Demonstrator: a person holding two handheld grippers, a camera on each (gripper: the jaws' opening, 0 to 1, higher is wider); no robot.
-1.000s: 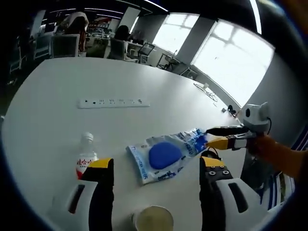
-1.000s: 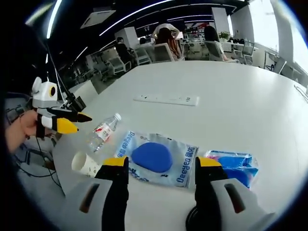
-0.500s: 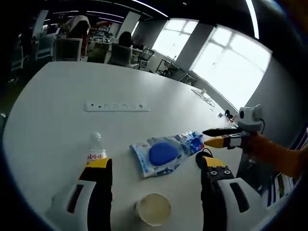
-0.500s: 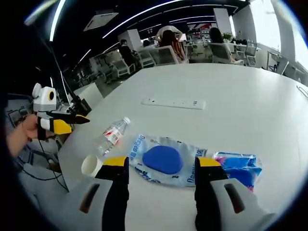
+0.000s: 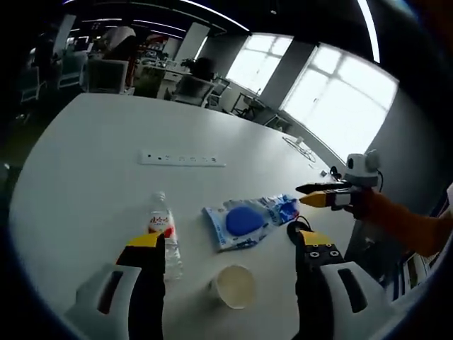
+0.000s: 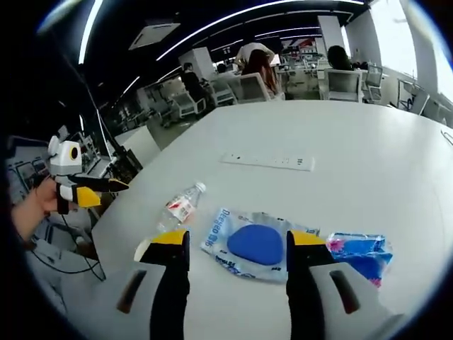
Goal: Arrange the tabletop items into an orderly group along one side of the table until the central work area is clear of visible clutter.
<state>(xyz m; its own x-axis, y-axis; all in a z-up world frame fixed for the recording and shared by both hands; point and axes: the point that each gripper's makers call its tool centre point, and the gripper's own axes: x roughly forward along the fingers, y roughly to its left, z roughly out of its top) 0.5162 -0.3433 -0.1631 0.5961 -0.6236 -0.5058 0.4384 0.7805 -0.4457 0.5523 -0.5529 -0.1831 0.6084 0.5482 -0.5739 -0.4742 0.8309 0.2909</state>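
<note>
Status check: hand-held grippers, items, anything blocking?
Both hand-held grippers open, empty, above the table. Water bottle, paper cup, blue pouch, blue packet loose near the edge. Nothing blocking.

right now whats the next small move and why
Probably lower the open left gripper onto the paper cup, which sits just ahead between its fingers. The water bottle and the blue-pad packet lie loose beside it, and neither gripper holds anything.

White table (image 5: 85, 163); clear bottle (image 5: 163, 230) with red label; blue-printed packet (image 5: 244, 221); cream cup (image 5: 234, 285).
</note>
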